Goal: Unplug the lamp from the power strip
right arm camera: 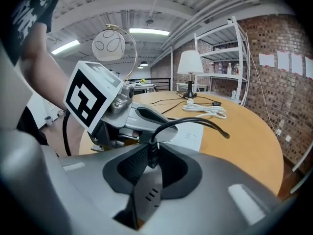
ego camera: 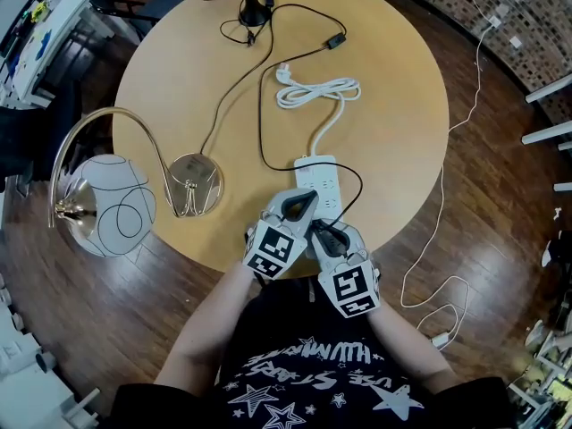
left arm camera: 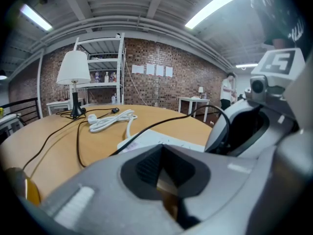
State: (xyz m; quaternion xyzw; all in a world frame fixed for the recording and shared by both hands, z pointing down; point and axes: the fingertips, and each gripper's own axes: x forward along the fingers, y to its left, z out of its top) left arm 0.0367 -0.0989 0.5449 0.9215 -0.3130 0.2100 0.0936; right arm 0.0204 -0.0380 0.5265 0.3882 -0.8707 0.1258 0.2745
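A white power strip [ego camera: 320,179] lies near the table's front edge, with its white cord coiled [ego camera: 317,90] behind it. The lamp's black cord [ego camera: 262,123] runs from the white-shaded lamp [ego camera: 253,7] at the far side and loops round to a black plug [right arm camera: 152,153]. My right gripper [right arm camera: 146,175] is shut on that plug at the strip's near end [ego camera: 325,231]. Whether its pins sit in the strip is hidden. My left gripper [ego camera: 304,206] rests its tips on the strip's near end, jaws together [left arm camera: 164,180] with nothing seen between them.
A gold arc lamp with a glass globe [ego camera: 112,206] leans off the table's left side, its round base [ego camera: 195,181] on the wood. An inline switch [ego camera: 335,43] lies on the black cord. A white cable [ego camera: 438,239] trails over the floor at right.
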